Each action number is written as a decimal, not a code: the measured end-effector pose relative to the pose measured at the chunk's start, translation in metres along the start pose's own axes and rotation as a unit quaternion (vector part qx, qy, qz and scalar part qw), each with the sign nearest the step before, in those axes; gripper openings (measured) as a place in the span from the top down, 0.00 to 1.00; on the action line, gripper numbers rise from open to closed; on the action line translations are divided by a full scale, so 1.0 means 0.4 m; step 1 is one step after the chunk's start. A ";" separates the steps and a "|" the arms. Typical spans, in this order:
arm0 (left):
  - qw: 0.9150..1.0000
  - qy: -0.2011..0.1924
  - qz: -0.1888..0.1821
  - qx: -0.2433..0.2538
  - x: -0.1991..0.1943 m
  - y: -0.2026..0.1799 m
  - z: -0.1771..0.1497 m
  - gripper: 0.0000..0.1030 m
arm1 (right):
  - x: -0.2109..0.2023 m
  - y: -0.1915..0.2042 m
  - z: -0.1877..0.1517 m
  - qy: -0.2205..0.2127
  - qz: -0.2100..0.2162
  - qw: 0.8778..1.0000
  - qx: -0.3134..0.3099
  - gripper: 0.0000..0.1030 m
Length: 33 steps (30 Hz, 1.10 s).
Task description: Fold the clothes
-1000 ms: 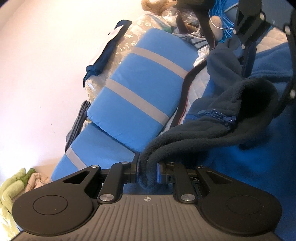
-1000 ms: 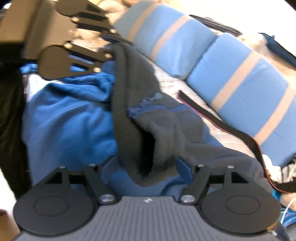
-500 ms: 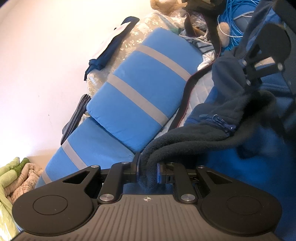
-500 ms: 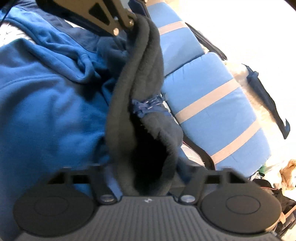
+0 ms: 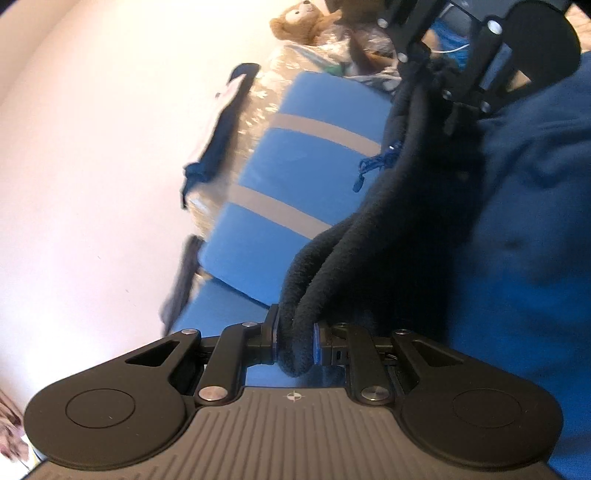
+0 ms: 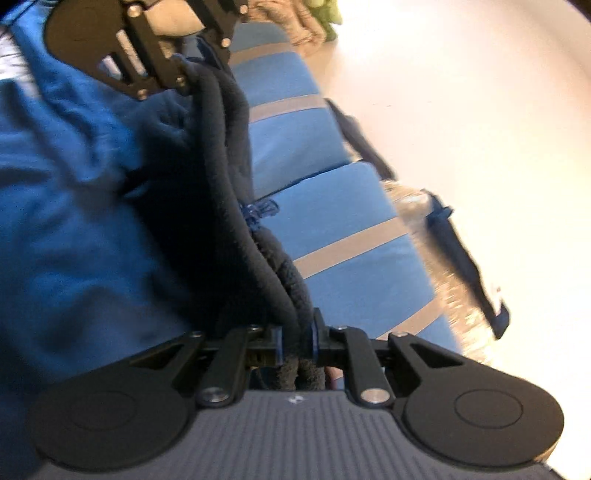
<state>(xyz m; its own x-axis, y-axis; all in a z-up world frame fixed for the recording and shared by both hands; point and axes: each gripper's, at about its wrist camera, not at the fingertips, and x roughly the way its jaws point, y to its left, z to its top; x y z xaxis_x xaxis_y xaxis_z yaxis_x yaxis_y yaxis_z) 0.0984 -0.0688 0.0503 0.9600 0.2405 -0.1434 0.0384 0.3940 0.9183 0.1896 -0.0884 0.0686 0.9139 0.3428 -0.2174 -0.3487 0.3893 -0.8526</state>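
We hold dark fleece hem [image 5: 373, 236] taut btwn both grippers: left gripper [image 5: 294, 341] & right gripper [image 6: 297, 338] clamped on it, long axis running gripper to gripper.

We are in a home, most likely a bedroom or living room. We see blue cushions [image 5: 295, 162] with pale grey stripes lined up against a plain light wall [image 5: 92, 147], the way they sit on a bed or daybed. A brown teddy bear [image 5: 299, 20] sits at the far end among loose household clutter, and a dark piece of clothing [image 5: 221, 125] lies draped over a patterned cover behind the cushions. A blue fleece top [image 6: 66, 229] lies spread across the soft surface, and more bunched fabric [image 6: 303, 18] sits beyond the cushions.
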 end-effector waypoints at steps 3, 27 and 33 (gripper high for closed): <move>1.000 0.002 0.018 -0.008 0.093 0.074 0.027 0.85 | 0.069 -0.071 0.027 -0.010 -0.022 1.000 -0.004 0.87; 0.989 0.007 0.149 -0.022 0.483 0.329 0.213 0.85 | 0.477 -0.431 0.183 -0.010 -0.134 0.989 0.056 0.88; 0.980 0.014 0.191 -0.046 0.534 0.378 0.256 0.86 | 0.528 -0.475 0.214 -0.016 -0.168 0.983 0.074 0.88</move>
<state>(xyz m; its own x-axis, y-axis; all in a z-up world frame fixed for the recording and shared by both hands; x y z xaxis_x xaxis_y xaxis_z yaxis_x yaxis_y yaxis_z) 0.3378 -0.0487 0.1964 0.8917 0.4096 0.1928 -0.3484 0.3489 0.8700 0.4313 -0.0167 0.2254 0.9766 0.1988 0.0825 -0.0562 0.6052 -0.7941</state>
